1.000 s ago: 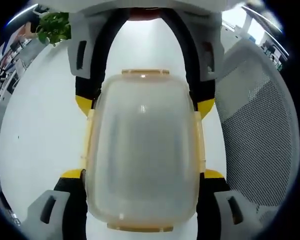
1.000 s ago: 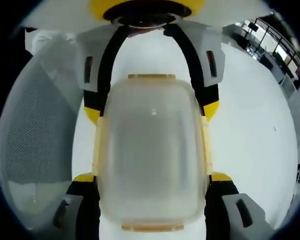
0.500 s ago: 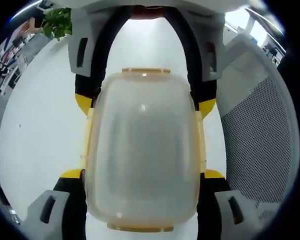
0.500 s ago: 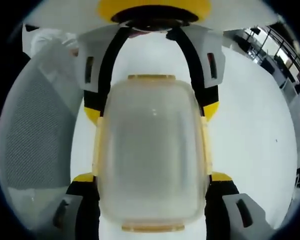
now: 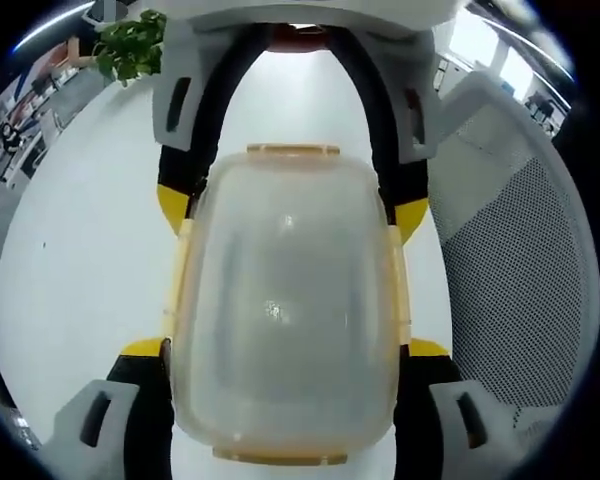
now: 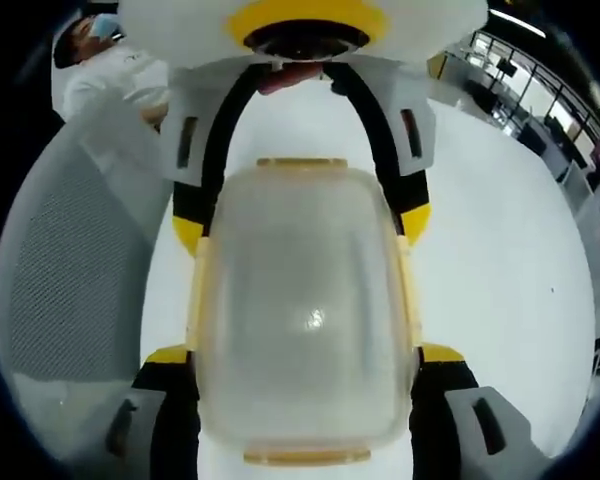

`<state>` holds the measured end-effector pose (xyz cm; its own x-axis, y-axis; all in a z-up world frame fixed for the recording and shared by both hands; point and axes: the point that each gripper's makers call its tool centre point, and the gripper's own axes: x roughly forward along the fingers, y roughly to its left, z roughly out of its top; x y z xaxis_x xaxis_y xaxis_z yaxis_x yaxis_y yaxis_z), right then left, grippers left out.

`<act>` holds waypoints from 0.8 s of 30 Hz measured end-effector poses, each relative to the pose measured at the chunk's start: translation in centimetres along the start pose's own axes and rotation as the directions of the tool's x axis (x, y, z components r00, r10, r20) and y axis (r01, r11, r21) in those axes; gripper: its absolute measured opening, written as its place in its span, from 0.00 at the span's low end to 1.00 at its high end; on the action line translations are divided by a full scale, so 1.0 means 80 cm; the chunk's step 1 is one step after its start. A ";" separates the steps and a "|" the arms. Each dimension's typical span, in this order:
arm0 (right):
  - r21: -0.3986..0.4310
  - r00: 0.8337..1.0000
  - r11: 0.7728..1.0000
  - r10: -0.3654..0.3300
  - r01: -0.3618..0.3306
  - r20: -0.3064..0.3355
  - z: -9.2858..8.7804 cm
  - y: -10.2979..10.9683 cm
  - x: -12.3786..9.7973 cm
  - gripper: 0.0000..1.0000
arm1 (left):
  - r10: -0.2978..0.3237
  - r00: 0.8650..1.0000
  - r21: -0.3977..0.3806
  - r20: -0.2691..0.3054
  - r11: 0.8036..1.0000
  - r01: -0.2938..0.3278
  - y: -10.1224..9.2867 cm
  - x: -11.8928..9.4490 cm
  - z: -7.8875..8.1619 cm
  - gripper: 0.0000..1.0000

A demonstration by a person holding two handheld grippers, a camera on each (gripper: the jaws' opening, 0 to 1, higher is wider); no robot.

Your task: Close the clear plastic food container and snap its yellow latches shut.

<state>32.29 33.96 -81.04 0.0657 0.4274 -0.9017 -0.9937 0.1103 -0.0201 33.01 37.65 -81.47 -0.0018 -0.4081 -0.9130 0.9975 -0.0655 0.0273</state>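
Note:
The clear plastic container (image 5: 285,300) lies lid-up on the white table (image 5: 80,260), with yellow latches along its sides (image 5: 178,280) and at both ends (image 5: 292,150). My left gripper (image 5: 285,350) rises from the bottom of the left gripper view, its yellow-tipped fingers (image 5: 145,350) pressed against the container's two long sides. The right gripper (image 5: 290,210) reaches in from the far end and clasps the same sides. The right gripper view mirrors this: the container (image 6: 305,300) sits between my right gripper (image 6: 305,352) and the left gripper (image 6: 305,225) opposite.
A grey mesh chair back (image 5: 520,260) stands beside the table, also seen as the chair back (image 6: 60,280) in the right gripper view. A potted plant (image 5: 130,45) stands far off. A person in white (image 6: 110,70) is behind the chair.
Both views have tilted slightly, and the light glint on the lid has slid toward its middle. The container and both grips look unchanged.

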 end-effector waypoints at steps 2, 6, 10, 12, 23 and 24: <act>-0.001 1.000 1.000 0.000 0.000 -0.003 -0.001 0.000 0.000 0.88 | -0.001 1.000 0.000 -0.004 1.000 0.001 0.000 0.000 0.000 0.93; -0.001 1.000 1.000 0.001 -0.001 0.012 0.001 0.000 -0.001 0.89 | -0.004 1.000 0.001 0.001 1.000 0.004 0.001 0.000 0.000 0.93; 0.002 1.000 1.000 0.002 -0.002 0.028 0.002 0.001 -0.001 0.89 | -0.004 1.000 0.002 0.001 1.000 0.004 0.000 0.000 0.000 0.94; 0.004 1.000 1.000 0.005 -0.005 0.030 0.003 0.001 -0.001 0.89 | -0.006 1.000 0.003 -0.005 1.000 0.006 0.000 0.000 0.000 0.94; 0.019 0.999 1.000 -0.009 0.009 0.036 0.004 -0.002 0.000 0.90 | 0.024 0.999 0.072 -0.041 0.997 -0.021 0.002 0.004 -0.007 0.97; 0.017 0.999 1.000 -0.006 0.005 0.034 0.004 -0.002 0.000 0.89 | 0.023 0.999 0.071 -0.038 0.997 -0.020 0.002 0.004 -0.007 0.97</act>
<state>32.46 34.22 -80.92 0.0745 0.4574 -0.8861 -0.9917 0.1278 -0.0174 33.23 38.00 -81.94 0.0239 -0.3748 -0.9268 0.9897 -0.1220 0.0749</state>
